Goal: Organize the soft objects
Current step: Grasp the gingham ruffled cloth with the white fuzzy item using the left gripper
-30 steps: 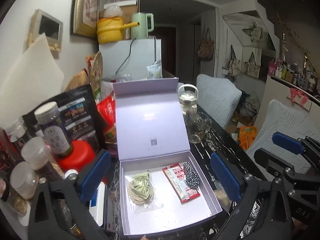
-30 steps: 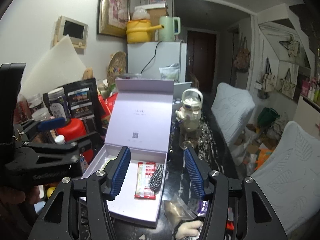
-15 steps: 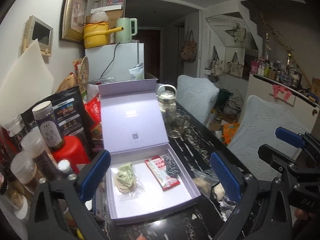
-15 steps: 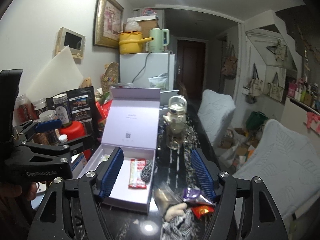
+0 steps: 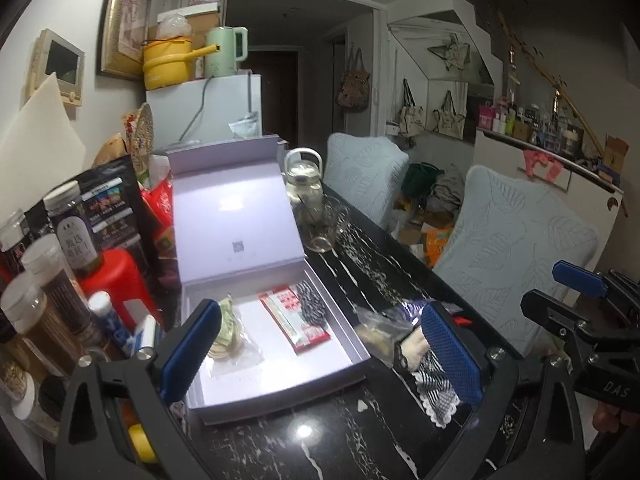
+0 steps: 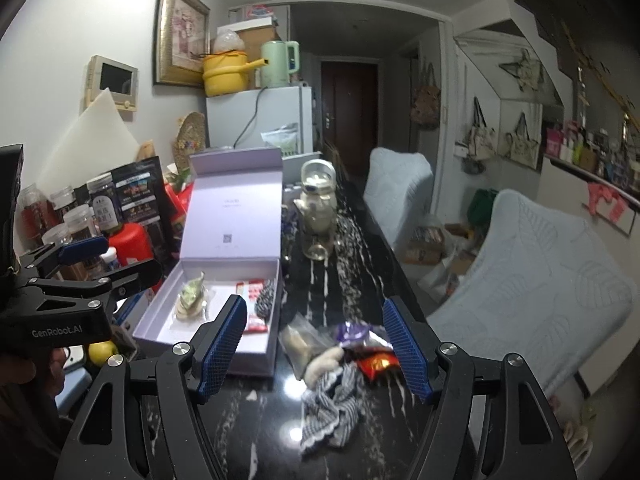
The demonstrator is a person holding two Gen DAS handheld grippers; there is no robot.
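We hold our right gripper with its blue-padded jaws spread wide and nothing pinched between them. The black-and-white checked cloth with a scalloped white edge lies crumpled on the black marble-patterned table, framed in the gap between those jaws but below and apart from the pads. Touching its far side sit a cream plush piece, a clear plastic bag of pale contents and a red-and-purple foil wrapper.

Our left gripper also stands spread and empty. From its view the checked cloth lies at the right jaw, partly hidden behind that pad, while the open lilac cardboard box with its lid propped upright fills the space between the jaws. Inside the box lie a bagged coil of pale green and cream material, a red-and-white flat packet and a dark patterned fabric roll.

Jars, a red canister and dark snack bags crowd the box's left side; a glass kettle stands beyond it.

Only the right wrist view shows the whole cloth and the wrapper; only there do we see a yellow round fruit under the left gripper's body.
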